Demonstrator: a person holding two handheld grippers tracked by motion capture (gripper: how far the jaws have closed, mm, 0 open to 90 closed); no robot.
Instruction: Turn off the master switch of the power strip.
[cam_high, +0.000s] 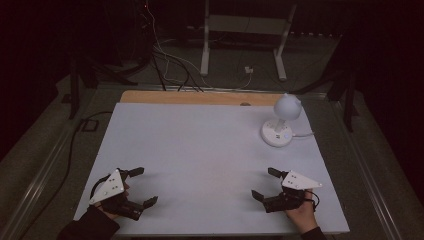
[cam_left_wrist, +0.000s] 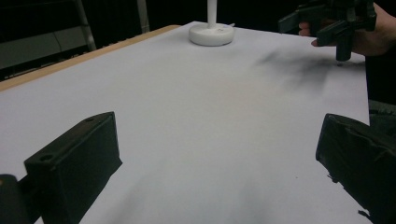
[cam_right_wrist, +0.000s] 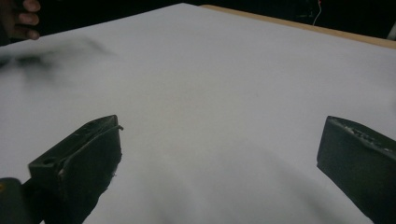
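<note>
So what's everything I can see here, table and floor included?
lamp: one, white, round base and globe head, far right of the table
white sheet: one, covering the tabletop
wooden edge: one, tan, along the far side
white frame legs: two, on the floor beyond
cables: several, black and white, on the floor
left gripper: one, black, jaws open, near left
right gripper: one, black, jaws open, near right
hands: two, holding the grippers
</note>
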